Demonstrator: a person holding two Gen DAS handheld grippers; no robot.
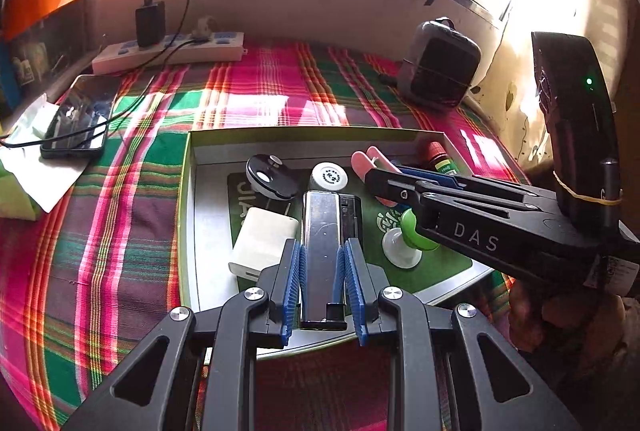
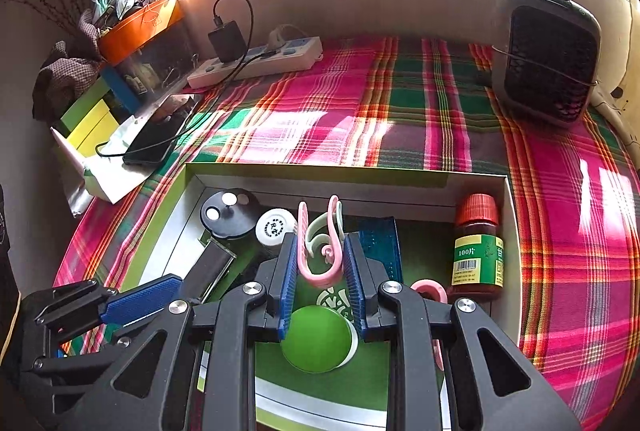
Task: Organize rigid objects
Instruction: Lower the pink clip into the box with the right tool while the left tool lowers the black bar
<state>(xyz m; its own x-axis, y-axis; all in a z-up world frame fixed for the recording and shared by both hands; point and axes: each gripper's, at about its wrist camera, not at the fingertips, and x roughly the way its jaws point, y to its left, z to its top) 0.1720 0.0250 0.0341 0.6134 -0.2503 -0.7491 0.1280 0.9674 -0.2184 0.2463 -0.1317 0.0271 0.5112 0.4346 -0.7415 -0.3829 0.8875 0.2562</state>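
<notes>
The shallow green-rimmed cardboard box [image 2: 400, 179] is lying crowded: a brown pill bottle with a red cap [image 2: 477, 243] is blocking its right corner, a round black lid [image 2: 228, 213] and a white round cap [image 2: 275, 227] are filling the far left. Beyond its far wall, the pink-and-green plaid cloth [image 2: 340, 103] is lying open up to the white power strip [image 2: 256, 65] and the grey box fan [image 2: 548, 51].

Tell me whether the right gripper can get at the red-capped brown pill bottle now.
Probably not yet: the right gripper has its jaws shut on a pink plastic clip. The red-capped brown pill bottle stands uncovered in the cardboard box, reachable once the clip is released.
</notes>
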